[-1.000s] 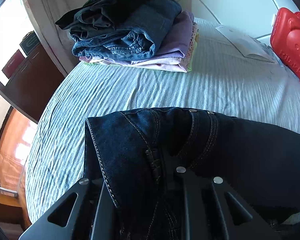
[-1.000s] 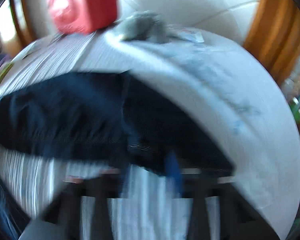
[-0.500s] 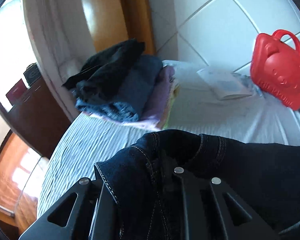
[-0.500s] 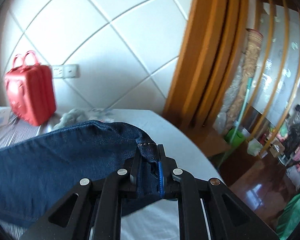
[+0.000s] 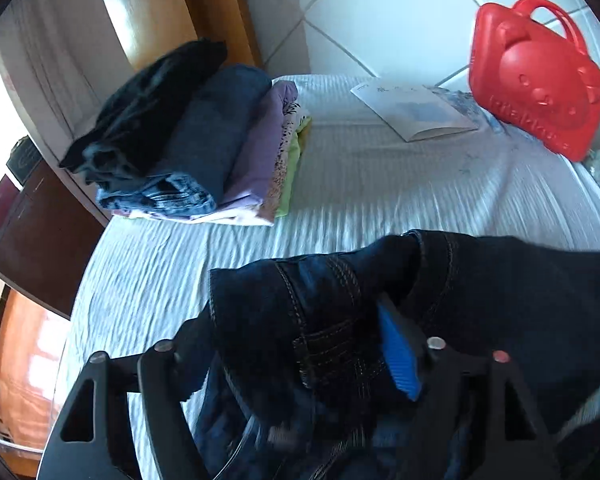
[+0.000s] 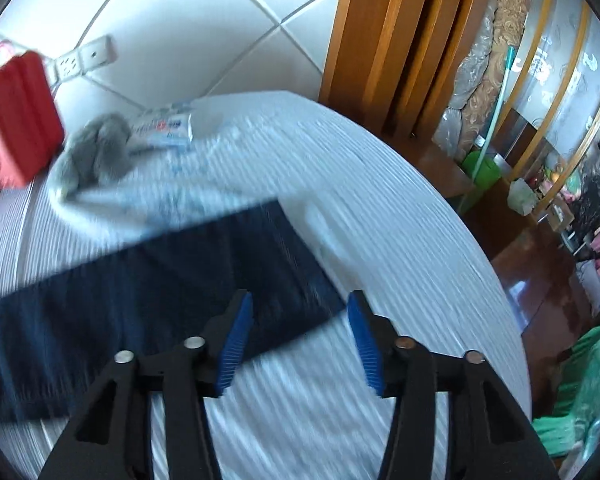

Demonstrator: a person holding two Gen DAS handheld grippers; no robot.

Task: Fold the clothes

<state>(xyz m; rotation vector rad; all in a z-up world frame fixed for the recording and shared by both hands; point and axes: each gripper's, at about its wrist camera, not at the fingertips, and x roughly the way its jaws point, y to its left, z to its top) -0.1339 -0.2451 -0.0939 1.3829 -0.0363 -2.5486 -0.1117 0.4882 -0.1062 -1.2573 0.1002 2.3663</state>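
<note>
Right now your dark jeans (image 5: 340, 312) lie stretched across the white striped bedspread (image 5: 380, 184), the waistband end bunched up between the fingers of your left gripper (image 5: 300, 344). Those jaws stand spread apart, with denim draped over them and one blue pad (image 5: 398, 356) showing beside the fabric; nothing is pinched. At the other end, the hem of the leg (image 6: 260, 280) rests flat on the bed, and your right gripper (image 6: 300, 336) hovers just above that hem with its jaws wide apart, both blue pads bare. Beyond the waistband sits a stack of folded clothes (image 5: 196, 148), well apart from the jeans. Near the tiled wall you have a paper booklet (image 5: 416, 112), a red plastic case (image 5: 536, 88) and a grey cloth bundle (image 6: 96, 152).
</note>
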